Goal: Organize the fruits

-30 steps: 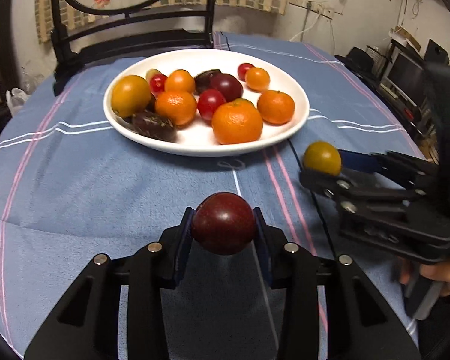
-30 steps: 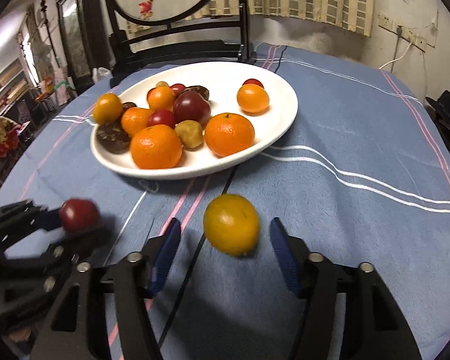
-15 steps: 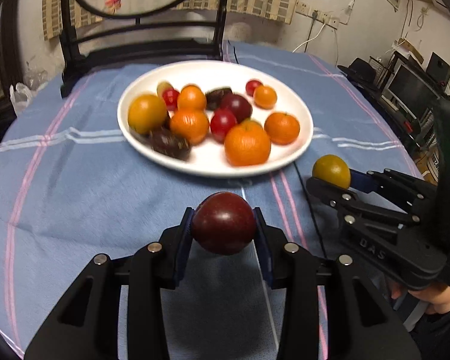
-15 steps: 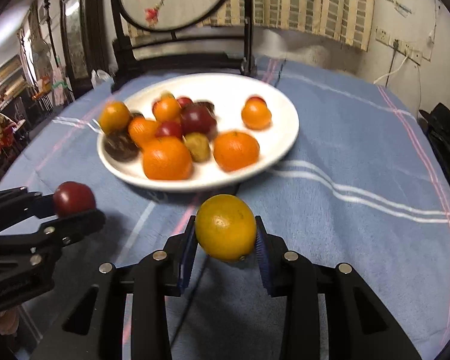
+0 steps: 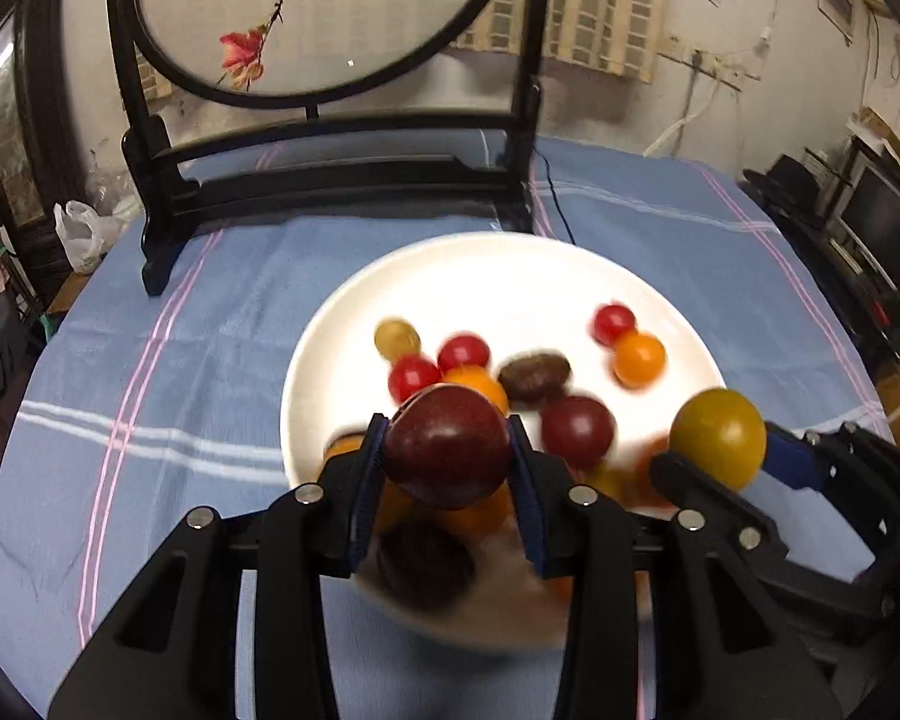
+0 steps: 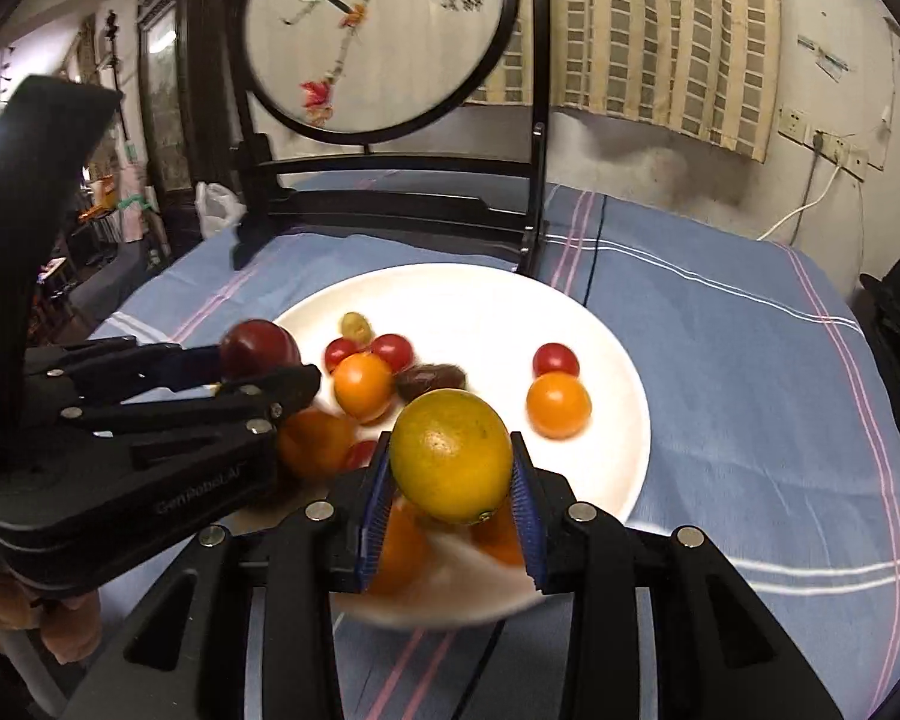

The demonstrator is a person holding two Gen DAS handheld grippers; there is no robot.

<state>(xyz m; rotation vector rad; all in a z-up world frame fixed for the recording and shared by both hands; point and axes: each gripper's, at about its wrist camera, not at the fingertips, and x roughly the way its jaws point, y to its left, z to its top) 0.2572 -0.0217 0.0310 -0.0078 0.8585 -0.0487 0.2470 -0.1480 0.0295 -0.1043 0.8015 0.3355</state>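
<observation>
The left gripper (image 5: 448, 450) clamps a dark red plum (image 5: 447, 447); the right gripper (image 6: 450, 468) now pinches the yellow-orange citrus (image 6: 450, 457). Both have risen from the tablecloth (image 5: 168, 372) to above the white plate's (image 5: 510, 276) near rim.

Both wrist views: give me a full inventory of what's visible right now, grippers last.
Plate: one, white, centre of the table.
Loose fruit on the plate: orange, red, dark and yellowish pieces; count unsure, near ones blurred or hidden.
Tablecloth: one, blue with pink and white stripes, under the plate.
Embroidered round screen: one, in a dark stand behind the plate.
Dark red fruit: one, in the left gripper, over the plate.
Yellow-orange citrus: one, in the right gripper, over the plate.
</observation>
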